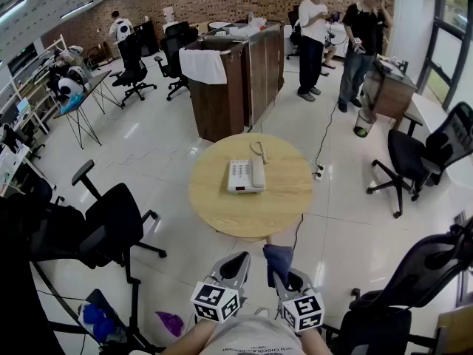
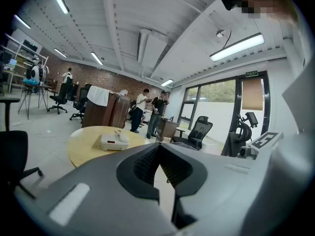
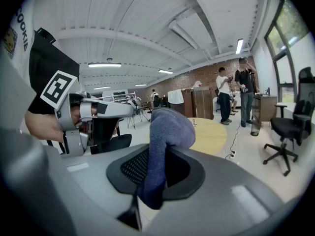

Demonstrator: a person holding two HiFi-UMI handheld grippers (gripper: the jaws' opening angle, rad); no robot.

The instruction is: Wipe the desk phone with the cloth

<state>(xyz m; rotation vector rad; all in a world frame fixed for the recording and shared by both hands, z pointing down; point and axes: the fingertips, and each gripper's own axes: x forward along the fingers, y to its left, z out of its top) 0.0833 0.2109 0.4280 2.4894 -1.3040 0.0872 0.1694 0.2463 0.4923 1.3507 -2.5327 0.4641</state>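
Holding: the right gripper [image 1: 284, 276] is clenched on the blue cloth [image 1: 278, 259], just short of the round table's [image 1: 214, 209] near edge.
Cloth axis: upright along the jaws, its folded end poking out past them toward the table and its lower end pinched between the pads [image 3: 132, 168].
Left gripper [image 1: 235, 266]: jaws pressed together on nothing, also off the table's near edge.
Phone [image 1: 240, 177]: near the table's middle, well apart from both grippers.
Phone axis: handset [image 1: 258, 174] on its right side, running from near edge to far edge; cord [image 1: 259, 151] curled at the far end.
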